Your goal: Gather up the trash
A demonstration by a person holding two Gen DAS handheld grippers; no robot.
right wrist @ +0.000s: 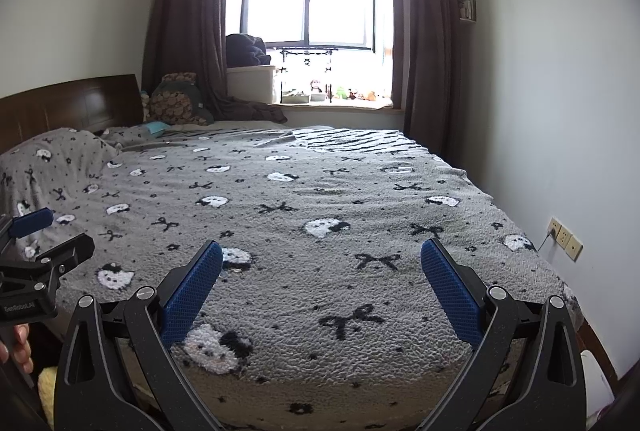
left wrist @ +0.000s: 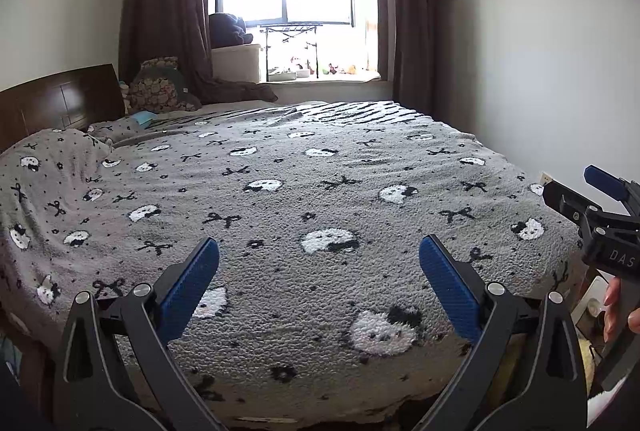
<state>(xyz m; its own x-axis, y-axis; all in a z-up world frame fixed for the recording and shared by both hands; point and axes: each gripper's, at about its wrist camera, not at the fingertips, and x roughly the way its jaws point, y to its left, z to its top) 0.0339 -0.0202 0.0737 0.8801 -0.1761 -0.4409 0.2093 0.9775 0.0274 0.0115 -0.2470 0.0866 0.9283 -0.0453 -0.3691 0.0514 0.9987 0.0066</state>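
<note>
Both views look along a bed under a grey fleece blanket with white cat faces and black bows; it also shows in the right wrist view. My left gripper is open and empty above the foot of the bed. My right gripper is open and empty too, beside the left one. The right gripper shows at the right edge of the left wrist view, and the left gripper at the left edge of the right wrist view. A small light blue item lies near the pillows; I cannot tell what it is.
A dark wooden headboard stands at the left. A patterned cushion and dark clothes lie at the far corner. A window sill holds a white box and small toys. A white wall with sockets runs along the right.
</note>
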